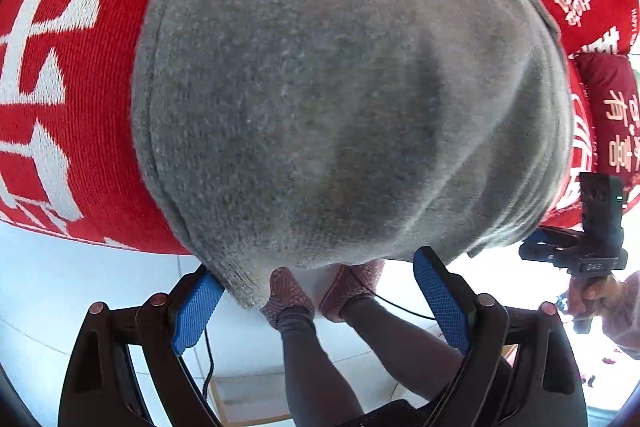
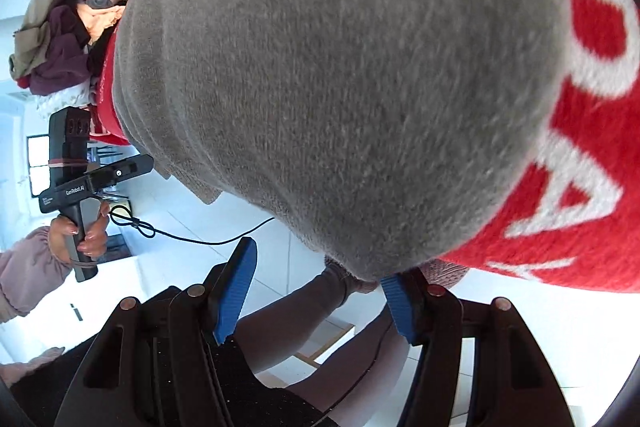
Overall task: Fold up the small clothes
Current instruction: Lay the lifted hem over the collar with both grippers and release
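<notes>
Grey garment: a fuzzy grey knit piece fills the left wrist view from 12 o'clock down to centre, lying on the red blanket, hem hanging off the near edge.
Left gripper: the left gripper sits at 6 o'clock, blue pads spread wide, released; the left pad touches the grey hem at 7 o'clock, nothing pinched.
Right gripper: the right gripper at 6 o'clock in its own view, jaws apart; the right-hand pad tucks just under the grey garment's lowest edge, no clamp.
Blanket: red with white lettering, out at 3 o'clock.
Clothes pile: a heap of clothes, purple and beige, waits at 10 o'clock.
Below: slippers on the pale floor.
</notes>
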`<state>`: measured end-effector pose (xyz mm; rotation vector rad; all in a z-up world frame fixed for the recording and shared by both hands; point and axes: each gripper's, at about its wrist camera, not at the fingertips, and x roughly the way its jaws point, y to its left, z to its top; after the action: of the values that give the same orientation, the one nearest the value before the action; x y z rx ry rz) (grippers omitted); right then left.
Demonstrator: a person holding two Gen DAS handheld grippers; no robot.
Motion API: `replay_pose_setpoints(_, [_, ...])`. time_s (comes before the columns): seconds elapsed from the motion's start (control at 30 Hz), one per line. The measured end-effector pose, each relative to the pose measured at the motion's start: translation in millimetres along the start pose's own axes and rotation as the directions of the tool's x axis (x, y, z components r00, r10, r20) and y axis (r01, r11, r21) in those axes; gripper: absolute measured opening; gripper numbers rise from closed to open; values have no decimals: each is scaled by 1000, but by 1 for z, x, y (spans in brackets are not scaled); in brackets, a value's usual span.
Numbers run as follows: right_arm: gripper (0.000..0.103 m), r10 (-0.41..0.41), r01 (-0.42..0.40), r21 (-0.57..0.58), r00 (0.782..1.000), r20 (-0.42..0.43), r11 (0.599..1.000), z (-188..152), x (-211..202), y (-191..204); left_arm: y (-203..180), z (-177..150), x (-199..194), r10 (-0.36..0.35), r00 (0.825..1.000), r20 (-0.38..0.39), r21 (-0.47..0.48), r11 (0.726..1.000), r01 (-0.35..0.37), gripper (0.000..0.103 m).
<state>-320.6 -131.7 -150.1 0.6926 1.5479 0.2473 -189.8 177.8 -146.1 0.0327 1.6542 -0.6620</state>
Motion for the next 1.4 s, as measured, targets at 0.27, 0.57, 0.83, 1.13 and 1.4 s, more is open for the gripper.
replay_pose_setpoints(0.27, [65,142,-148,97,988,62,984,0,9,-9,-9,4,-8,-14,1000,0,16,1000,14,44])
replay_pose_setpoints(0.57, [11,294,-326,243,943,158,914,-16,-25,-11,-22,4,-38,-115,993,14,26,993,115,9])
replay_pose_setpoints(0.83, [11,346,-428,228,880,325,875,-20,-91,7,-30,28,-102,-253,959,129,17,967,253,9])
replay_pose_setpoints(1.13, [11,406,-516,123,781,475,848,11,-153,35,-36,86,-159,-340,911,232,103,940,325,9])
replay_pose_setpoints(1.4, [11,424,-507,51,768,479,861,73,-190,52,-54,146,-180,-347,889,300,108,938,330,9])
